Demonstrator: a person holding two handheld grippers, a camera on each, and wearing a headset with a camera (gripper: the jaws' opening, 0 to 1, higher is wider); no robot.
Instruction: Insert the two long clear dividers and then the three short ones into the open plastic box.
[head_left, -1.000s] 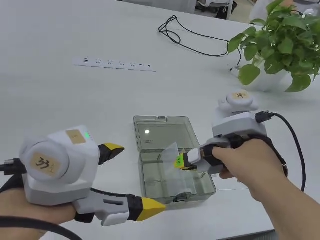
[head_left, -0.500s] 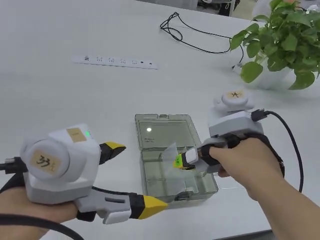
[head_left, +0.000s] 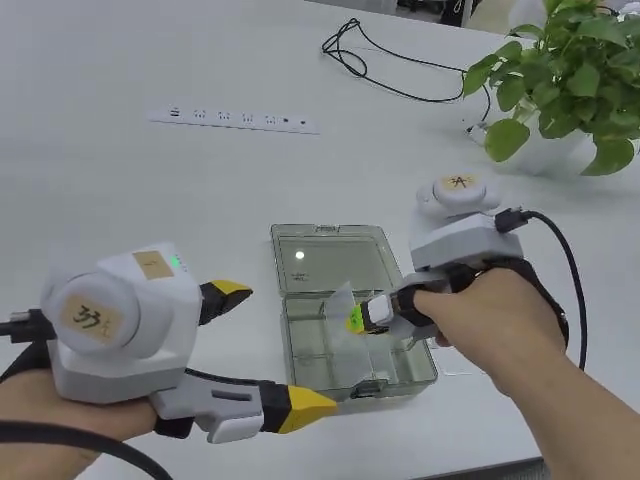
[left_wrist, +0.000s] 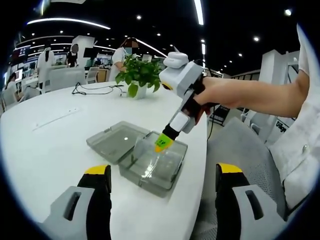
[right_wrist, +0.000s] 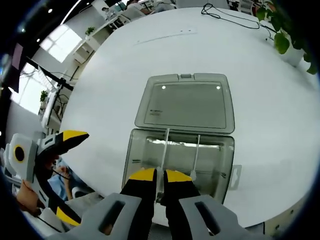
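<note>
Divider (head_left: 341, 303) upright over the open box (head_left: 330, 260), centre frame, pinched between the near-closed jaws of the right gripper (head_left: 358, 321). Its lower edge is lost against the clear walls, so seating is unclear. Second divider (right_wrist: 196, 150) stands inside. Left gripper (head_left: 280, 350) lower left, jaws spread wide. Bare table (head_left: 150, 200) left of box. Handwriting on the labels (head_left: 88, 318) is unreadable.

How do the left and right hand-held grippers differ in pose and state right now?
The left hand-held gripper has its jaws wide open and holds nothing; the right hand-held gripper is shut on a thin clear plastic divider. The left one sits beside the open smoky plastic box; the right one reaches over its tray. Both have yellow tips and white bodies.
</note>
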